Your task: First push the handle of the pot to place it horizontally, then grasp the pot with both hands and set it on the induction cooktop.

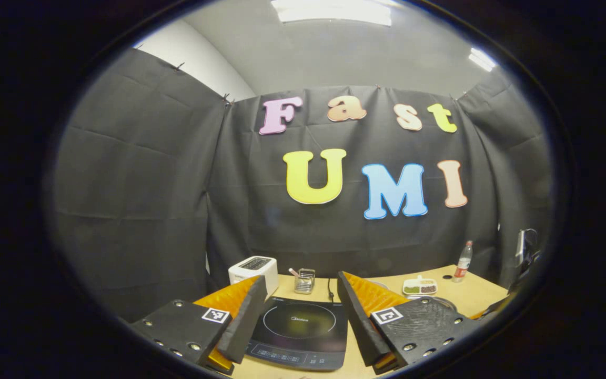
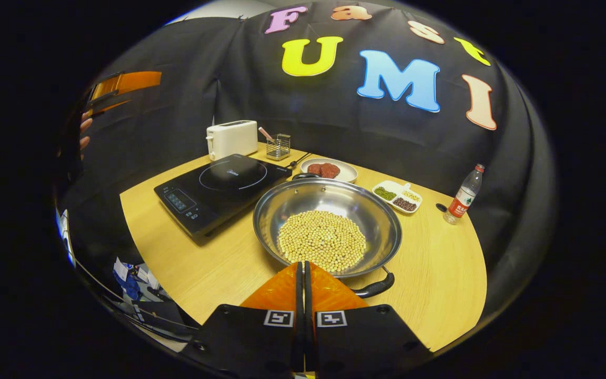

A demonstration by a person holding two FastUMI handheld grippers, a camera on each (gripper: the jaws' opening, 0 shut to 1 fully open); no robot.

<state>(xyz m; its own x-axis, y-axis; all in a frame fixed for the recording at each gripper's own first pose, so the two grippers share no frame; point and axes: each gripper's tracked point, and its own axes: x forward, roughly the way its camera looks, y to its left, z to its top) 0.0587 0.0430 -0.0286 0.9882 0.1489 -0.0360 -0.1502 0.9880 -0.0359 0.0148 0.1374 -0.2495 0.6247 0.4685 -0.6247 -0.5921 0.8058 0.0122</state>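
Resting flat on the pale wood-grain surface (image 2: 219,263), the glossy black glass induction cooktop (image 2: 219,192) lies left of the round, shiny steel pot (image 2: 327,223) of beans. Left hand-held gripper (image 1: 296,321) spread wide above the cooktop. Right hand-held gripper (image 2: 302,266) pressed together, empty, at the pot's near rim beside its curved dark handle (image 2: 374,288).

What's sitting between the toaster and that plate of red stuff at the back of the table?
In the right gripper view, a small wire basket with a stick in it stands between the toaster and the plate.
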